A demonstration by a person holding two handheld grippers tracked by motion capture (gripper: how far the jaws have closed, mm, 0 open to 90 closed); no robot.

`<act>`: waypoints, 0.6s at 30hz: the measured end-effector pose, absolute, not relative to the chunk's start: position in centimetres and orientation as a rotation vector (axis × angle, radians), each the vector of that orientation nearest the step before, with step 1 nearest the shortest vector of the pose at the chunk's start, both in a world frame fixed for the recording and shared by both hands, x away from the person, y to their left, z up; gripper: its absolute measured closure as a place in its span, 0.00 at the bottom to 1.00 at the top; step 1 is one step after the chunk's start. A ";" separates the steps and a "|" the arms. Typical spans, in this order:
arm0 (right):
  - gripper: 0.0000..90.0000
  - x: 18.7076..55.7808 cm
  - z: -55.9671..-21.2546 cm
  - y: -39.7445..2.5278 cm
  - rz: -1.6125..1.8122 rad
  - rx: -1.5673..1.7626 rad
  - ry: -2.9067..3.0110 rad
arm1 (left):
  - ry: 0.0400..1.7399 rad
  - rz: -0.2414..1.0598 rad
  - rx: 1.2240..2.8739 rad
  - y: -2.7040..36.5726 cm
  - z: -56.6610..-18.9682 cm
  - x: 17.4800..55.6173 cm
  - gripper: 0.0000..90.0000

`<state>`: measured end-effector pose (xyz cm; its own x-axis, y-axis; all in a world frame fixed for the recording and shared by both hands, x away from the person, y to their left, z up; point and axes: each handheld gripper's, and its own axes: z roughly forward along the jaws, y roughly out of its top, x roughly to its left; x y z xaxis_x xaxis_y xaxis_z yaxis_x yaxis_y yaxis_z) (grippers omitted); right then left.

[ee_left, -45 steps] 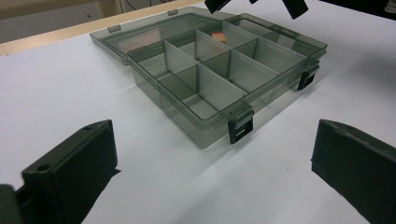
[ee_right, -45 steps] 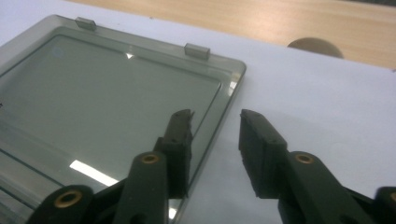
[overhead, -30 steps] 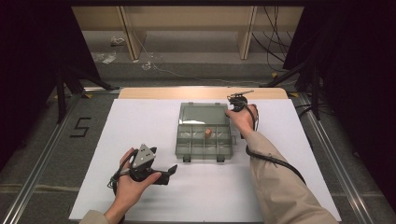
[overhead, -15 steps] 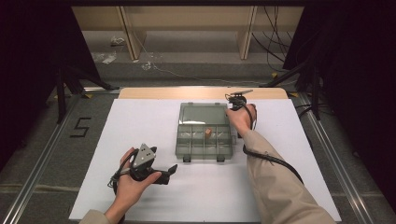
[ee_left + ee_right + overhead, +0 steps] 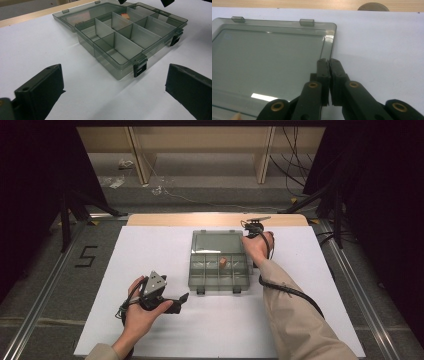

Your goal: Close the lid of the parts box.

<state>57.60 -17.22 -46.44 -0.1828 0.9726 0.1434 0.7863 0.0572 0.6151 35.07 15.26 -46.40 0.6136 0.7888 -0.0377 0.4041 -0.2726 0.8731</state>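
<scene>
Since a second ago almost nothing has shifted: your right hand has crept a touch along the right edge of the lid (image 5: 216, 241), and your left hand has stayed where it was on the sheet. The box (image 5: 219, 270) sits open in the middle of the white sheet (image 5: 150, 245), its lid laid flat behind it toward the far wooden edge. A small orange block (image 5: 222, 262) lies in one of the back compartments, second from the right in the high view; the other compartments that show look bare. Your right gripper (image 5: 329, 61) is at the lid's right rim, near its far corner, jaws pressed together with the rim between or just under the tips; you cannot tell for sure from the pictures whether the rim is truly pinched. Your left gripper (image 5: 180, 299) rests low on the sheet, well to the near left of the box, jaws spread wide and holding nothing. In the left gripper view the box's front latches (image 5: 139, 69) hang undone, facing those open jaws.
</scene>
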 end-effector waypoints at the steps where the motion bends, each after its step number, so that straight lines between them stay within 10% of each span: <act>1: 0.98 57.6 -46.4 -17.2 0.841 1.772 2.031 | 0.950 0.511 1.892 15.3 -46.4 35.1 0.01; 18: 0.98 58.0 -46.4 -16.6 0.786 1.792 2.020 | 0.964 0.512 1.884 15.5 -46.4 35.5 0.02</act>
